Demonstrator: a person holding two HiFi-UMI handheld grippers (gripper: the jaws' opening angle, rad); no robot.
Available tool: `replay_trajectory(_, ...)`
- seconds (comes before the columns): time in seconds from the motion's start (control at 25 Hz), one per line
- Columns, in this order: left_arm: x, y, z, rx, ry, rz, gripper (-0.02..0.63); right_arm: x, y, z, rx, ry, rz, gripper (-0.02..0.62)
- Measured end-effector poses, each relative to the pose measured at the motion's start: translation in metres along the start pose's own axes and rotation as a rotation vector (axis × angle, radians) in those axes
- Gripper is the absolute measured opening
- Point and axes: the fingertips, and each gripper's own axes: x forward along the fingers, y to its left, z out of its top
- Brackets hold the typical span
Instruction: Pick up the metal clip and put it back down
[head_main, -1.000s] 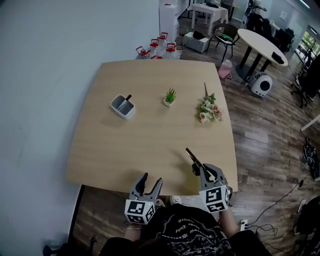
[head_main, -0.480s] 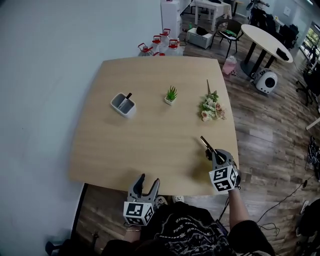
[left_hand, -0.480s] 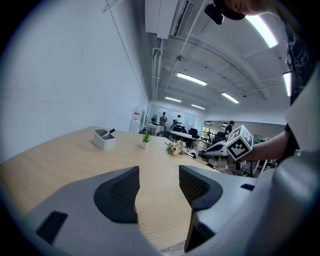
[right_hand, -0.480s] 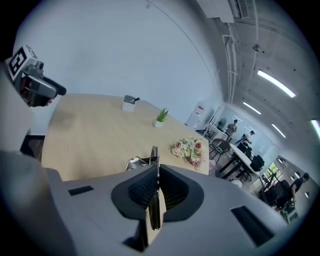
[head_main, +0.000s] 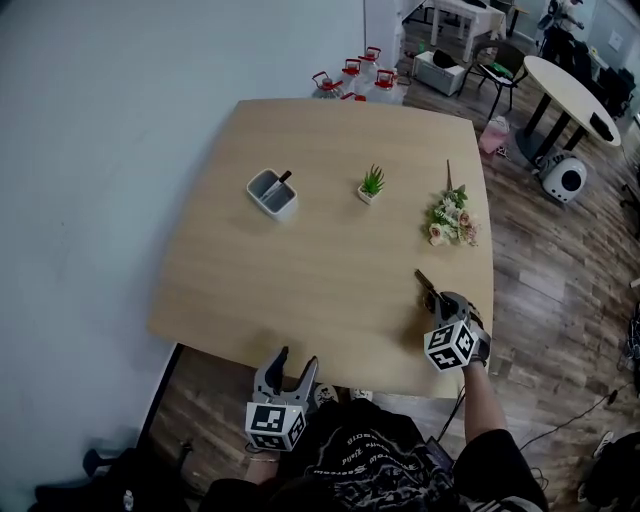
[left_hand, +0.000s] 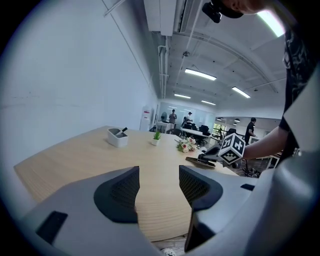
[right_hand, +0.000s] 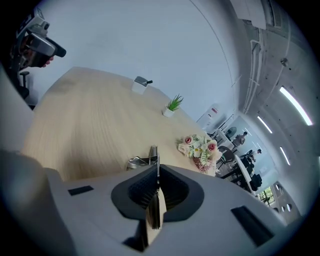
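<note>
The metal clip (head_main: 427, 287) is a dark, slim clip that sticks out forward from my right gripper (head_main: 437, 303), which is shut on it low over the wooden table (head_main: 300, 270) near the front right corner. In the right gripper view the clip (right_hand: 153, 152) is pinched edge-on between the closed pads of the right gripper (right_hand: 157, 186). The left gripper view shows the clip (left_hand: 199, 162) close to the tabletop; whether it touches I cannot tell. My left gripper (head_main: 286, 366) hangs open and empty just off the table's front edge, as the left gripper (left_hand: 159, 186) view confirms.
A white pen holder (head_main: 272, 192), a small potted plant (head_main: 372, 183) and a flower bunch (head_main: 450, 215) sit on the far half of the table. Red-capped water bottles (head_main: 355, 78) stand behind it. A round table (head_main: 575, 90) and chairs stand at the far right.
My right gripper has carried the clip rightwards and a little forward, towards the table's right edge. The left gripper has stayed by the front edge, still open.
</note>
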Motion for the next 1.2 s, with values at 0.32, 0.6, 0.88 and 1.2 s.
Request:
replay_trajectory(0.32,-0.006,0.007,0.001,0.011,0.001,0.027,0.253,0.007,0.009,-0.001,-0.084,-0.008,-0.028,0.023)
replay_trajectory(0.6,-0.009,0.017,-0.001,0.005,0.006,0.055,0.253,0.011,0.025,-0.006,0.013,0.027,0.038,0.242)
replay_trajectory(0.88,-0.012,0.015,-0.004,-0.002,-0.004,0.031,0.253,-0.006,0.047,-0.005,0.218,0.028,0.116,0.321)
replay_trajectory(1.2,-0.01,-0.001,-0.003,0.007,-0.026,-0.042,0.253,-0.06,0.073,0.023,0.317,-0.081,0.127,0.322)
